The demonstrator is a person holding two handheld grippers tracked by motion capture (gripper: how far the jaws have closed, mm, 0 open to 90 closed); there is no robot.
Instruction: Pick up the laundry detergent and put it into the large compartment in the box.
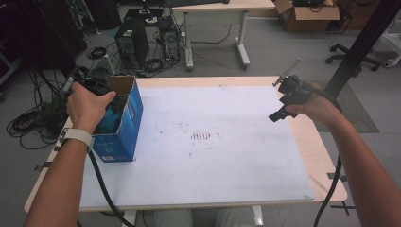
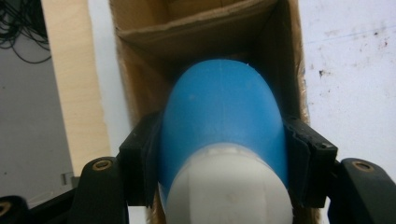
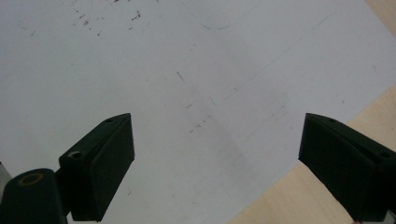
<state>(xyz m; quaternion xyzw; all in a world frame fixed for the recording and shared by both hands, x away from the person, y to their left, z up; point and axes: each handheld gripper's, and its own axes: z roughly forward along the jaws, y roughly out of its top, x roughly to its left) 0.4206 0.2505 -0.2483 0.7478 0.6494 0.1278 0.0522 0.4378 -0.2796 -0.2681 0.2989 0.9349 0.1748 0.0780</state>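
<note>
High view: I see the desk [image 1: 302, 142] covered by a white sheet [image 1: 222, 156] that carries small dark stains near its middle. A blue cardboard box [image 1: 124, 125] stands open-topped at the desk's left edge, toward the far left corner. My left hand [image 1: 87, 106] sits over the box opening and holds the left gripper [image 1: 101, 94] pointed down into it; from here I cannot tell how its jaws stand. My right hand [image 1: 314, 106] holds the right gripper [image 1: 286, 101] above the desk's right edge, toward the far right corner, clear of the box. Beyond the desk I note computer towers [image 1: 146, 40] and loose cables on the floor, a second table [image 1: 222, 7] and an office chair [image 1: 359, 59].

Left gripper view: The left gripper [image 2: 224, 154] is clenched on a blue and white bottle [image 2: 224, 135], one black jaw pressed against each side of the blue body, with the white part nearest the camera. The bottle's blue end lies inside the brown interior of the box [image 2: 196, 32]. The sheet [image 2: 350, 56] shows at the right and bare desk wood [image 2: 74, 84] at the left.

Right gripper view: The right gripper [image 3: 215, 158] has its jaws spread wide, nothing between them. Below them lies the sheet [image 3: 187, 70], with desk wood [image 3: 280, 200] at the lower right.
</note>
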